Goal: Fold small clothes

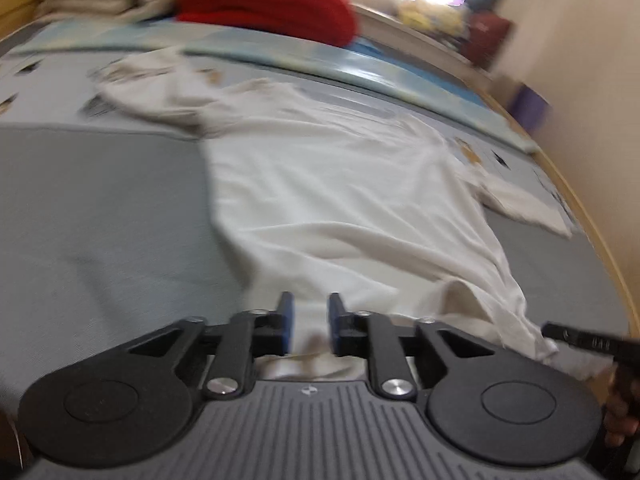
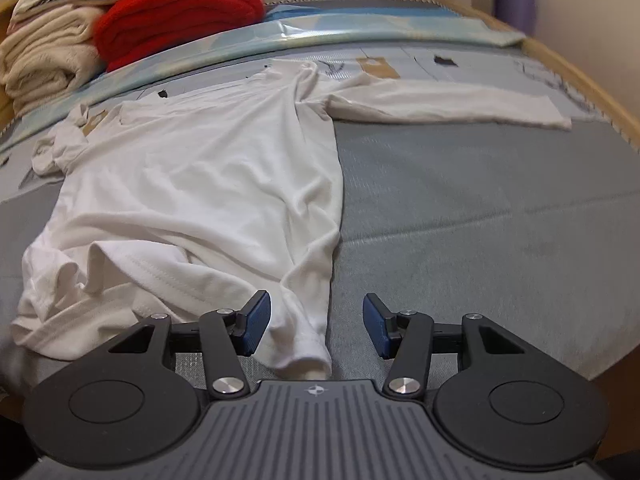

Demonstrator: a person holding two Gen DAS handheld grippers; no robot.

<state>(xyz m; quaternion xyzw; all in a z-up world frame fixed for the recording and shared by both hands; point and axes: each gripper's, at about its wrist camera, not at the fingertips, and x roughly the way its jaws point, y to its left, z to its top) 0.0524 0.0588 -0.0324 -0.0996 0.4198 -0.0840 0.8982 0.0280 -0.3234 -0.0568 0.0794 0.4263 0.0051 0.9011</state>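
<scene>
Two grippers are in front of me, and both are low over the bed at the near edge of the white long-sleeved shirt (image 2: 208, 168). The shirt lies spread on the grey bed cover (image 2: 460, 208), with its hem toward me and the collar far away. One sleeve (image 2: 448, 106) is stretched out flat to the right side, the other sleeve (image 2: 60, 144) is crumpled at the left.

My left gripper (image 1: 311, 326) has its blue pads (image 1: 286, 320) near to each other, with only a narrow gap, and white cloth of the hem is seen between them. This view is blurred, so I cannot tell if the pads really pinch the cloth or only stand around it.

My right gripper (image 2: 316, 326) is wide apart. The right corner of the hem (image 2: 304, 344) lies between its fingers, closer to the left pad (image 2: 256, 328), and the right pad stands over the bare cover, apart from the cloth.

At the far left corner of the bed I see a folded red blanket (image 2: 180, 12) and just beside it a stack of cream towels (image 2: 44, 64).
</scene>
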